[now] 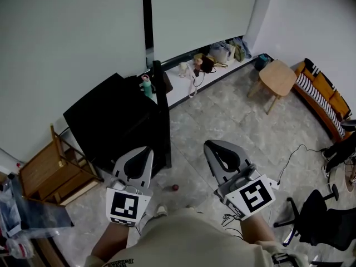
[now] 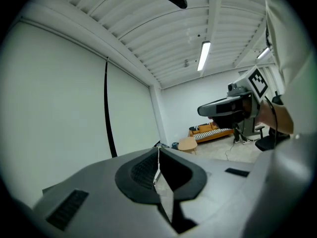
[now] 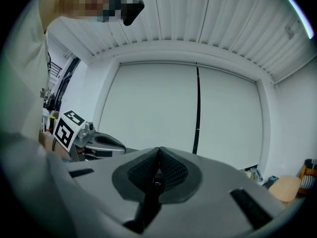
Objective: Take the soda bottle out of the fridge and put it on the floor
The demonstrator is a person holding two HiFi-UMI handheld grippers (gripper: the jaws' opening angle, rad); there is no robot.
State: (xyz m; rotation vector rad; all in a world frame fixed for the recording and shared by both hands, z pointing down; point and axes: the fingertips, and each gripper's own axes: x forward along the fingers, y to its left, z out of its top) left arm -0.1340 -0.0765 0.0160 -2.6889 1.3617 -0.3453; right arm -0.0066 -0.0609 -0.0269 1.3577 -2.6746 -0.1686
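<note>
A small black fridge stands on the floor by the wall, left of middle in the head view; its inside is hidden, and no soda bottle shows. A teal bottle stands just behind its top. My left gripper hovers over the fridge's near right corner, jaws pressed together with nothing between them. My right gripper is held beside it over bare floor, also shut and empty. Each gripper shows in the other's view: the right one, the left one.
A small red thing lies on the tiled floor between the grippers. A wooden rack stands left of the fridge. A round wooden stool, a striped orange bench and a black office chair are at the right.
</note>
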